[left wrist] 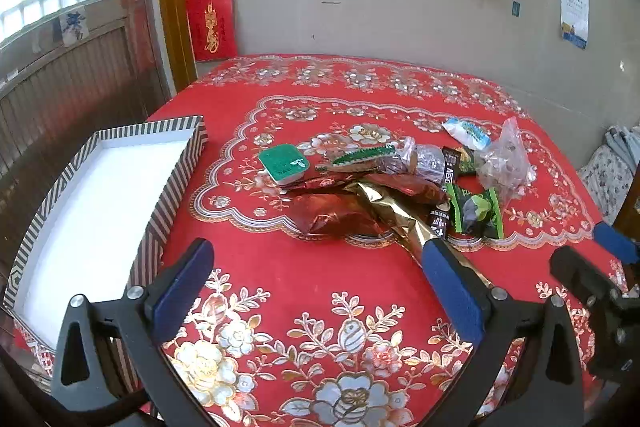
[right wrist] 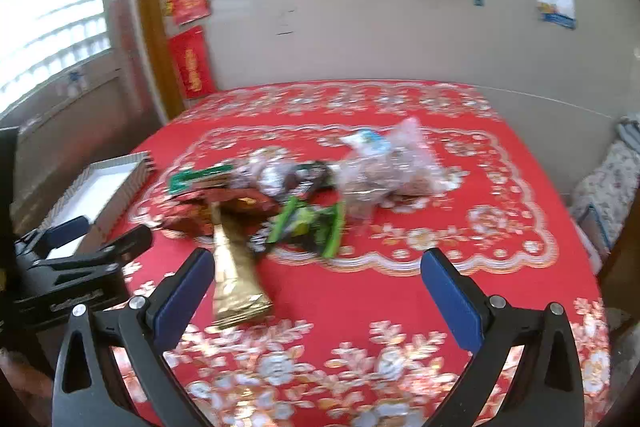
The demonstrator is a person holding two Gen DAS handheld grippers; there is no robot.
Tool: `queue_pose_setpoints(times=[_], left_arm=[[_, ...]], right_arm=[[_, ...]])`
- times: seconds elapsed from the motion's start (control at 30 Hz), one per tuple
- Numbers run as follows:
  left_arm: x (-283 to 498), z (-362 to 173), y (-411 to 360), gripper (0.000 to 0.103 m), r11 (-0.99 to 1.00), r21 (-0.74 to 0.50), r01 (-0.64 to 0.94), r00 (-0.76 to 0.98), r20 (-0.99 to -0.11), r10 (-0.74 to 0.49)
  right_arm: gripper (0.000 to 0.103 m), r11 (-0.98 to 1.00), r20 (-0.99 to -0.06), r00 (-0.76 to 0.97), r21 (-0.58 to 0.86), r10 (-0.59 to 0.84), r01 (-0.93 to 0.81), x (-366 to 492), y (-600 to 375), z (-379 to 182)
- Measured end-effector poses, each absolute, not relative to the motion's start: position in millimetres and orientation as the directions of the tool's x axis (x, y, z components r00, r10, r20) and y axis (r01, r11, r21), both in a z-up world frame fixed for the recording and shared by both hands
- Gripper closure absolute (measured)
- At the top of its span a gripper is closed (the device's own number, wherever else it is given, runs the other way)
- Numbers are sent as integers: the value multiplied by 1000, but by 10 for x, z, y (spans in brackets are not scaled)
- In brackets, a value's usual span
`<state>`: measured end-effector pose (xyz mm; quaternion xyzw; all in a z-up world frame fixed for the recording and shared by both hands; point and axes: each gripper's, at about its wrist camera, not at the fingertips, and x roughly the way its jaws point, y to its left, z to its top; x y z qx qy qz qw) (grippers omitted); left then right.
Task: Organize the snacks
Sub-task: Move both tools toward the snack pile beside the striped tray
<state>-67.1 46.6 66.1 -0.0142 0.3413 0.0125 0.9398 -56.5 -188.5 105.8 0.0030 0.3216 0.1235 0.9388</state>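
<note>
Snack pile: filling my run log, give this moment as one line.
left gripper open | right gripper open | snack pile untouched | striped box empty

Two hand-held grippers, black frames with blue pads

The left gripper (left wrist: 316,267) and right gripper (right wrist: 318,277) look alike — black plastic arms with triangular cut-outs, silver round-headed screws at the pivots, and flat dark-blue pads lining the inner face of each finger. A black cable curls under the left one; faint lettering marks its body in the right wrist view.
</note>
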Motion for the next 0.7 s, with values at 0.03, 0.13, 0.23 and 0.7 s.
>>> queue_pose_setpoints(times=[0.03, 0.13, 0.23, 0.7], left_arm=[[-689, 667, 481, 0, 999, -20, -37, 769, -639, 16], [-701, 658, 544, 0, 998, -31, -48, 772, -636, 17], [-682, 649, 616, 0, 997, -42, -72, 765, -644, 28], [-632, 611, 793, 0, 993, -28, -111, 758, -649, 66]], right_arm=[[0, 967, -599, 763, 92, 243, -236, -574, -1880, 1065], [0, 966, -585, 773, 87, 247, -244, -541, -1814, 1055], [0, 966, -595, 767, 70, 241, -249, -537, -1771, 1047], [0, 956, -595, 769, -4, 234, -294, -595, -1593, 1022]])
